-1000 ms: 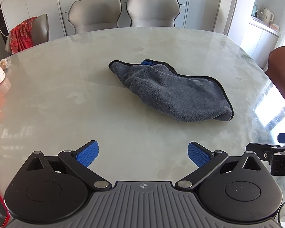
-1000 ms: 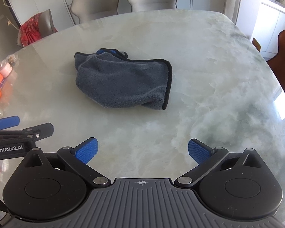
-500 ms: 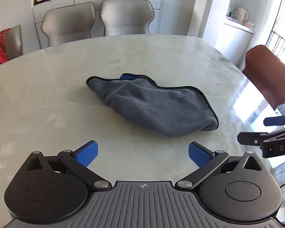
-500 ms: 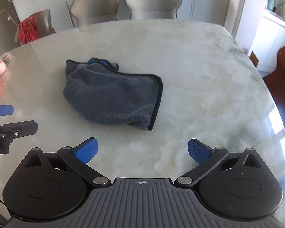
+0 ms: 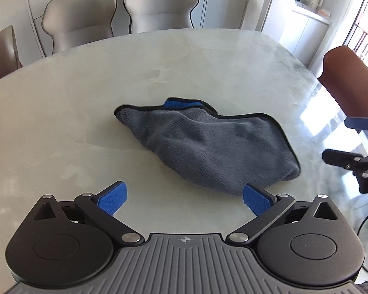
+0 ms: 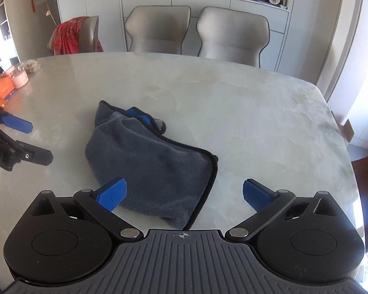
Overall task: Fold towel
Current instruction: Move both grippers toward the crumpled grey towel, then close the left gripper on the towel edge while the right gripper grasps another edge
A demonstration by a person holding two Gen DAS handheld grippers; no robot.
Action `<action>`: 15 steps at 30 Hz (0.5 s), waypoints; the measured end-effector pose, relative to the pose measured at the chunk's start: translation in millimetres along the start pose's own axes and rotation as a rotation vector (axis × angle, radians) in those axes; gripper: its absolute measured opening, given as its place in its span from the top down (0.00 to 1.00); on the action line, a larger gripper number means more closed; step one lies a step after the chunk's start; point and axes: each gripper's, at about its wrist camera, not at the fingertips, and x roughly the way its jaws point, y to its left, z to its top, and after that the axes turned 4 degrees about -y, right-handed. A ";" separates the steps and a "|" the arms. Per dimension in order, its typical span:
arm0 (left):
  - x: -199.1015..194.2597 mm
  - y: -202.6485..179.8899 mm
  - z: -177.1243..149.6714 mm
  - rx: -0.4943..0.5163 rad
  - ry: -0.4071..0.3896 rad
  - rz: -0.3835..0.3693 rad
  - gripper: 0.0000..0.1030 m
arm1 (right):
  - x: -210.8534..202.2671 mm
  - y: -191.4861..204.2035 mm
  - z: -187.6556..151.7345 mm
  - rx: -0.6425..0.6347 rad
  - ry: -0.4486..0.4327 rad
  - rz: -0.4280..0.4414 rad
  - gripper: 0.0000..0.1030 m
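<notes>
Grey towel (image 5: pixel 208 154) is seen bunched on the marble table (image 5: pixel 61 112), black-piped edge on its far side. Left gripper (image 5: pixel 182 199) is held spread, empty – towel just ahead, toward its right finger. Right gripper (image 6: pixel 182 196) is spread too, empty – the towel's piped corner lies between its fingers, bare tabletop off to its right.

Towel (image 5: pixel 208 147) lies on table (image 5: pixel 61 112), before chairs (image 5: pixel 159 7).

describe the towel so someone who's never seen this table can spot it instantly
Start at the big pale marble table with two grey chairs behind it. Near its middle lies one crumpled towel: grey plush with black edging and a blue side peeking out on top. Nothing else on the table is cloth.
</notes>
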 end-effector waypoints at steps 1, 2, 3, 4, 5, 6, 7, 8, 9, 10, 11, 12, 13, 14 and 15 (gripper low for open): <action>2.4 3.2 4.1 0.015 -0.006 0.000 0.01 | 4.3 -3.0 3.3 -0.003 0.005 -0.004 0.00; 5.6 6.4 8.7 0.030 -0.009 0.002 0.01 | 8.4 -5.3 5.4 -0.007 0.010 -0.005 0.00; 8.5 8.7 11.9 0.042 -0.009 0.001 0.01 | 12.4 -7.0 6.4 -0.012 0.016 -0.003 0.00; 13.5 11.5 17.3 0.063 -0.012 -0.005 0.01 | 16.4 -9.3 7.8 -0.011 0.022 0.004 0.01; 18.2 14.2 22.5 0.082 -0.015 -0.011 0.01 | 20.4 -12.3 9.5 -0.004 0.027 0.014 0.01; 21.2 15.9 25.5 0.090 -0.017 -0.016 0.01 | 24.3 -15.3 11.2 0.003 0.032 0.024 0.01; 24.5 17.9 28.8 0.099 -0.020 -0.023 0.01 | 28.3 -18.2 12.9 0.010 0.037 0.034 0.01; 30.2 20.7 34.2 0.113 -0.023 -0.043 0.01 | 34.8 -23.3 14.9 0.035 0.043 0.061 0.01; 36.0 23.5 39.7 0.128 -0.025 -0.063 0.01 | 41.1 -29.2 16.7 0.072 0.042 0.095 0.01; 42.2 26.3 45.7 0.144 -0.023 -0.092 0.01 | 45.1 -34.3 17.9 0.106 0.034 0.120 0.01; 47.4 28.0 50.7 0.161 -0.024 -0.114 0.01 | 49.3 -38.8 18.9 0.138 0.029 0.142 0.01; 51.0 29.0 54.1 0.179 -0.030 -0.131 0.01 | 53.7 -42.8 19.9 0.167 0.026 0.160 0.01; 54.7 30.1 57.4 0.197 -0.037 -0.148 0.01 | 58.0 -46.6 20.5 0.193 0.023 0.179 0.01; 58.4 31.1 60.9 0.216 -0.043 -0.165 0.01 | 62.0 -49.3 20.6 0.208 0.023 0.193 0.01; 62.7 31.6 64.4 0.239 -0.052 -0.182 0.01 | 65.6 -51.2 20.8 0.216 0.025 0.203 0.01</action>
